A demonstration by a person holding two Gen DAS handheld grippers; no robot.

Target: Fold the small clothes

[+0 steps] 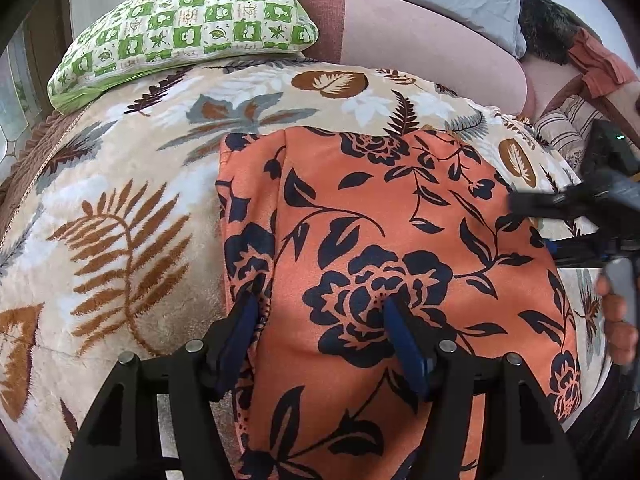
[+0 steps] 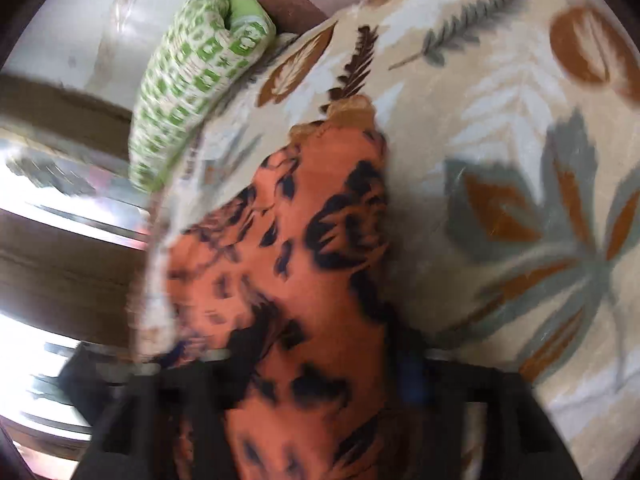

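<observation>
Beneath left tool (image 1: 320,316), orange garment (image 1: 400,216).

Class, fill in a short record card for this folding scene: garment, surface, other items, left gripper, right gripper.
garment: orange cloth with dark floral print, lying on the bed
surface: cream blanket with leaf pattern
other items: green checked pillow at the blanket's far edge
left gripper: jaws apart, blue fingers resting on the cloth near its left edge
right gripper: view blurred; cloth lies between its fingers, grip unclear
</observation>
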